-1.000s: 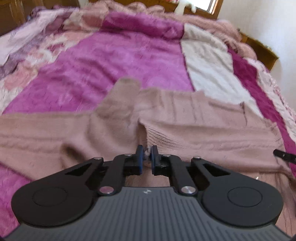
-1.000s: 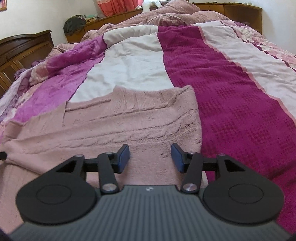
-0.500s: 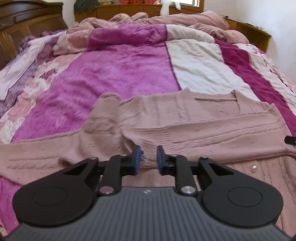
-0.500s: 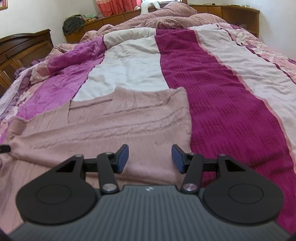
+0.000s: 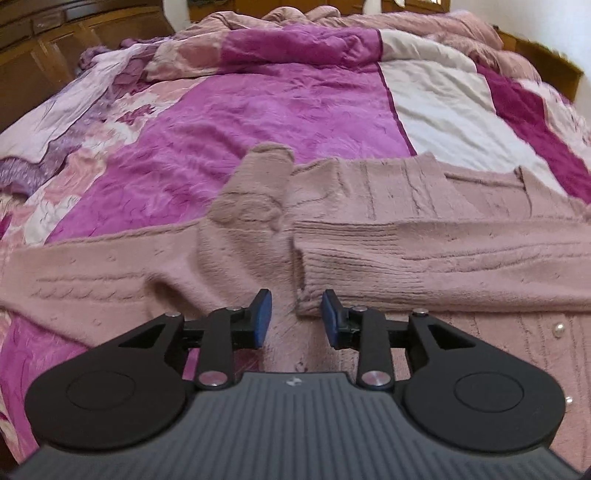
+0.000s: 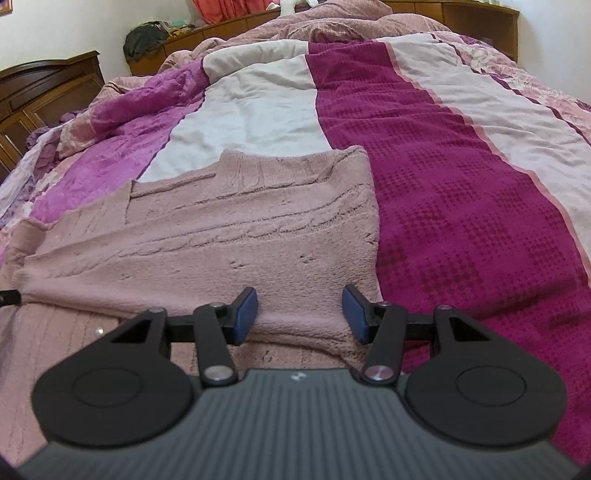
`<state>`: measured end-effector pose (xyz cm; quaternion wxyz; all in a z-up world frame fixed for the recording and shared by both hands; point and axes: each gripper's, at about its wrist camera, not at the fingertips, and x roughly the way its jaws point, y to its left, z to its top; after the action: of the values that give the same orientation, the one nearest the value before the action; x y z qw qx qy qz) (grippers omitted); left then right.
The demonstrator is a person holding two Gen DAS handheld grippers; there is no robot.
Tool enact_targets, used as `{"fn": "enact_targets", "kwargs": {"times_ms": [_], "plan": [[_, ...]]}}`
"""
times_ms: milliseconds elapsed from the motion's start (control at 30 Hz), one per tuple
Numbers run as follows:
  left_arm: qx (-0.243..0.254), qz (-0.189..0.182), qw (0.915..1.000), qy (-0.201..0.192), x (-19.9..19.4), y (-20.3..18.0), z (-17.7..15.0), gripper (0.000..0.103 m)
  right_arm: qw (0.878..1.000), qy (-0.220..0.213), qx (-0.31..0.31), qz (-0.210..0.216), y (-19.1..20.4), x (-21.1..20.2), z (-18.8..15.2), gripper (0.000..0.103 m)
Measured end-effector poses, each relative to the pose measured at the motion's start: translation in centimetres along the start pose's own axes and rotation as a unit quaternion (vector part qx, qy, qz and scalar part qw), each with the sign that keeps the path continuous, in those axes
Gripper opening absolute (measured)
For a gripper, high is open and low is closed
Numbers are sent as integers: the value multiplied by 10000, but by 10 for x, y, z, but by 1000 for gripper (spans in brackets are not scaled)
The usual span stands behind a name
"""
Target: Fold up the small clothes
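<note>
A dusty pink knitted cardigan (image 5: 406, 229) lies flat on the bed, with one sleeve folded across its body; the ribbed cuff (image 5: 332, 273) rests just ahead of my left gripper (image 5: 295, 319), which is open and empty. The other sleeve (image 5: 92, 273) stretches out to the left. In the right wrist view the cardigan (image 6: 229, 243) fills the near left, and my right gripper (image 6: 300, 314) is open and empty, low over its folded right edge. Pearl buttons (image 5: 559, 328) show on the front panel.
The bed has a quilt (image 5: 258, 110) in magenta, white and dark crimson (image 6: 461, 206) stripes. Bunched bedding (image 6: 351, 29) lies at the far end. Dark wooden furniture (image 6: 44, 88) stands at the left, a wooden headboard shelf (image 6: 480, 14) at the back.
My left gripper has opened and let go of the sleeve cuff, which now lies on the cardigan's body. The right gripper has stayed open and moved little.
</note>
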<state>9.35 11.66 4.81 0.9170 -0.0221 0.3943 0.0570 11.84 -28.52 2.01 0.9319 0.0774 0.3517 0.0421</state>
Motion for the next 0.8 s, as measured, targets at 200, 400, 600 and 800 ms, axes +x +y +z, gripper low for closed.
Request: {"fn": "enact_targets", "kwargs": {"times_ms": [200, 400, 600, 800], "plan": [[-165, -8, 9998, -141, -30, 12, -7, 38, 9999, -41, 32, 124, 8, -17, 4, 66], [-282, 2, 9992, -293, -59, 19, -14, 52, 9996, -99, -59, 272, 26, -41, 6, 66], [-512, 62, 9982, -296, -75, 28, -20, 57, 9982, -127, -55, 576, 43, -66, 2, 66], [-773, 339, 9960, -288, -82, 45, -30, 62, 9965, -63, -154, 822, 59, -78, -8, 72]]}}
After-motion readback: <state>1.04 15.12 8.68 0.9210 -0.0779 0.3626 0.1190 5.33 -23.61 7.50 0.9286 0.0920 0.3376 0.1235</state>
